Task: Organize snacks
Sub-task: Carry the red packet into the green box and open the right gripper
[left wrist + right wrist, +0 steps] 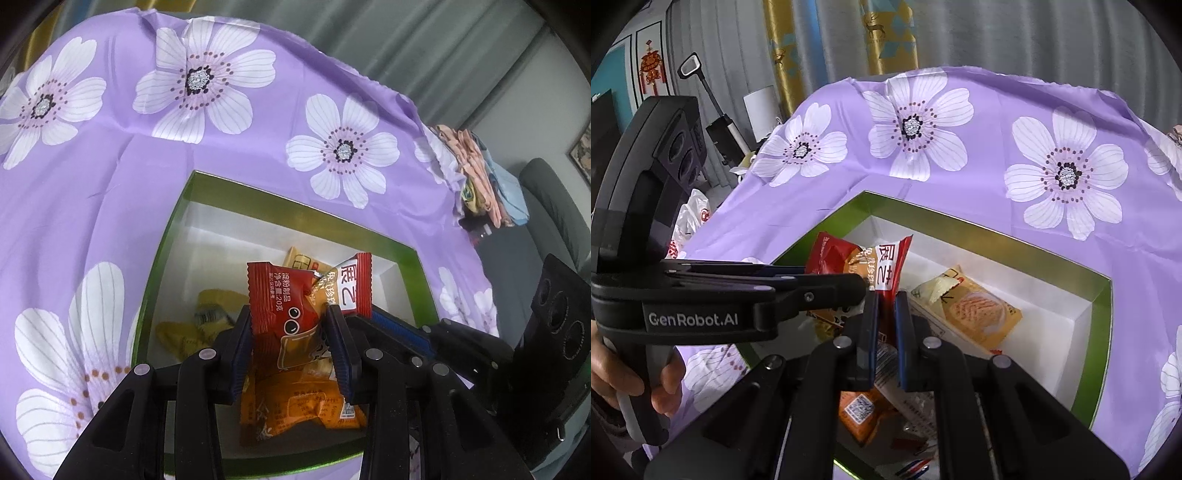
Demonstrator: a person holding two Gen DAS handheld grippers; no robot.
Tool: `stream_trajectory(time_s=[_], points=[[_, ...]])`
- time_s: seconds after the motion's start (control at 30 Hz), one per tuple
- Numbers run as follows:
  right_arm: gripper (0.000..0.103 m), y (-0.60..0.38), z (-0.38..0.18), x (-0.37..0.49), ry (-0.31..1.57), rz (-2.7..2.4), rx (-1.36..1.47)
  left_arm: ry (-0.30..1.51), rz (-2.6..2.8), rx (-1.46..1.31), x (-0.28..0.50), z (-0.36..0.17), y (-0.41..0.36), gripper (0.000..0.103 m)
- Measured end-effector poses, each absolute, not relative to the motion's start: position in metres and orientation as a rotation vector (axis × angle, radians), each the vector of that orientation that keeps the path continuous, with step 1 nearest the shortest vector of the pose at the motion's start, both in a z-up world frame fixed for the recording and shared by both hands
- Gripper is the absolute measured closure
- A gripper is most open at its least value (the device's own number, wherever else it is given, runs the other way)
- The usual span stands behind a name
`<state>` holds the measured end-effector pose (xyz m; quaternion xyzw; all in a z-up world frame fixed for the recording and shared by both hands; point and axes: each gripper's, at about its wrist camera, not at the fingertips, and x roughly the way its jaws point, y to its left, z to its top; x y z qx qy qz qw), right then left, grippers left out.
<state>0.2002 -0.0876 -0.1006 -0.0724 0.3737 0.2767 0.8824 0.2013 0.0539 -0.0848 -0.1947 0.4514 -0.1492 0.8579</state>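
A surface draped in a purple cloth (155,177) printed with large white flowers fills both views. On it sits a shallow open box (166,240) with green walls and a white floor, nearest the cameras.

Inside the box lie several wrapped snacks already put away: a pale orange pastry packet (975,310) toward the far right, a yellow wrapper (192,332) at the left, and an orange packet (303,410) at the near edge. That suggests the sorting is partly done.

Both grippers hang over the box, each pinching a snack. The left gripper (295,350) is closed on a red snack packet (284,317) printed with cartoon eyes. Just to its right, the right gripper (886,339) is clamped nearly shut on a thin red-ended snack packet (892,269) with white lettering. The two packets are side by side above the box and appear to touch.

A hand (631,373) grips the left gripper's handle at the left of the right-hand view.

What seems left is to let go of these two packets into the box. A pile of folded cloths (480,173) sits at the far right edge of the surface; whether more snacks wait elsewhere cannot be seen.
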Motion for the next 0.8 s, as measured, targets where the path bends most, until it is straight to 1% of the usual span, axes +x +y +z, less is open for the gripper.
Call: stream_trajectory(time_s=[0.33,0.8], points=[[0.09,-0.0875,-0.1026,0.2007,0.784,0.574,-0.155,0.952,-0.283,-0.391,0.2053,-0.0854,0.05,0.062],[0.088,-0.0909,-0.1054,0.2001,0.794,0.57,-0.123,0.953,-0.259,-0.341,0.2047,-0.0836,0.043,0.06]])
